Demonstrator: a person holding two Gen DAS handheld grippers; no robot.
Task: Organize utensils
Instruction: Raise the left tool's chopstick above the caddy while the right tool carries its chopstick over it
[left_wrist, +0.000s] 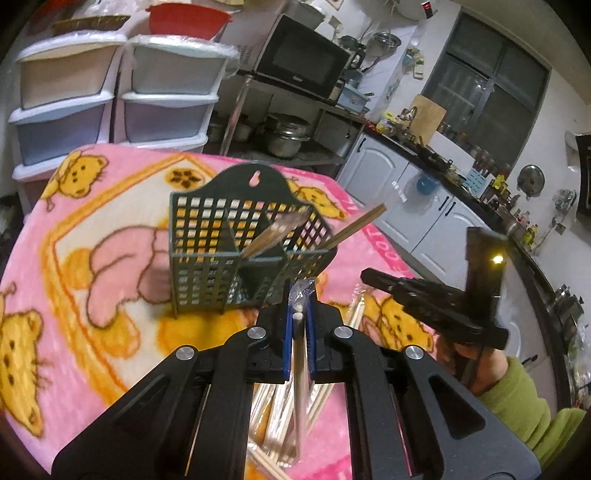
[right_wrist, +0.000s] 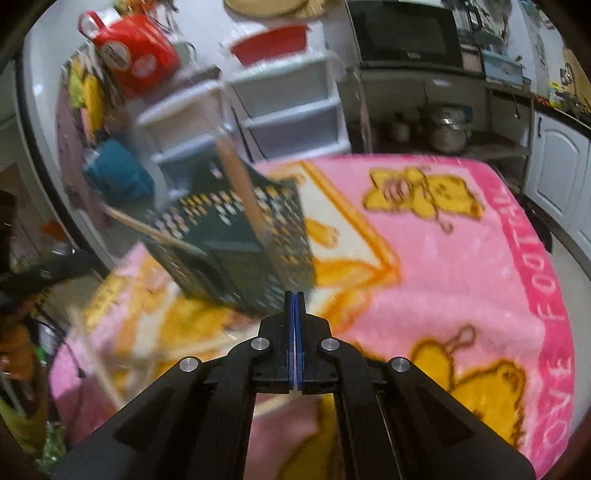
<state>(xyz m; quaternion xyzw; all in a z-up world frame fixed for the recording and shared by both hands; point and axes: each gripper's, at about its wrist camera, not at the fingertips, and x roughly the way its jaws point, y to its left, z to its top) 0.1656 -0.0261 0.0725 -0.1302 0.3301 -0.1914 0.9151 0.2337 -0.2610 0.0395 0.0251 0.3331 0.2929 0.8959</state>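
A dark green mesh utensil holder (left_wrist: 236, 251) stands on the pink bear blanket (left_wrist: 92, 229), just beyond my left gripper (left_wrist: 300, 295). Two pairs of wooden chopsticks (left_wrist: 354, 225) lean in its right compartment. My left gripper is shut on a plastic-wrapped pair of chopsticks (left_wrist: 300, 354), held above a pile of more wrapped chopsticks (left_wrist: 273, 417). In the right wrist view the holder (right_wrist: 236, 243) is blurred, with chopsticks (right_wrist: 240, 192) sticking out. My right gripper (right_wrist: 294, 299) is shut and empty, close to the holder's near corner; it also shows in the left wrist view (left_wrist: 432, 299).
Stacked plastic drawers (left_wrist: 110, 92) stand behind the table. A microwave (left_wrist: 306, 59) sits on a metal rack with pots (left_wrist: 288, 136) below. White kitchen cabinets (left_wrist: 406, 192) and a cluttered counter run along the right. The blanket's edge (right_wrist: 546, 295) drops off at the right.
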